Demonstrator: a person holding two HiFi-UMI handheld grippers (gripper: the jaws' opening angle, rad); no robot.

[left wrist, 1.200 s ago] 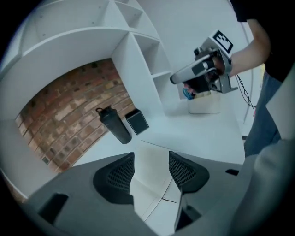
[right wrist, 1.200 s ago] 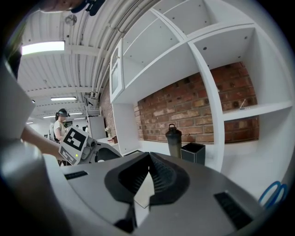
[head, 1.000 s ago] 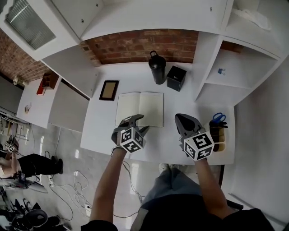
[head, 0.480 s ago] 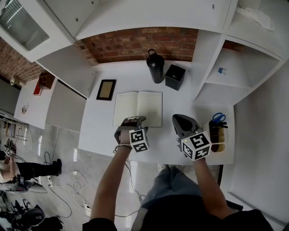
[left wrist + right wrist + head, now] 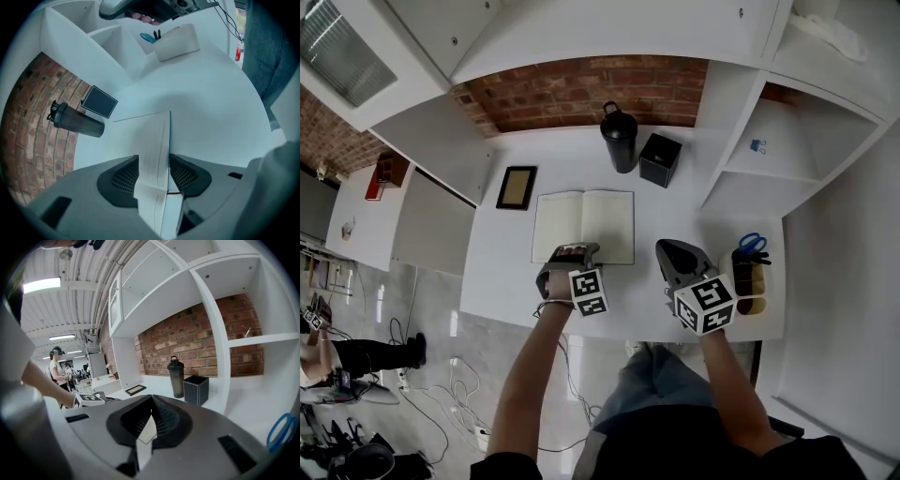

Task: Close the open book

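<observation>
Cream-paged open book lies flat mid white surface, not closed yet. L tongs spread, just been closing, straddle its front edge w/o pinching. R tongs pressed together, empty. Remaining: grip, fold over.

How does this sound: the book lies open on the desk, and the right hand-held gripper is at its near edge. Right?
No, it is the left hand-held gripper at the open book's near edge, not the right; the head view shows it.
</observation>
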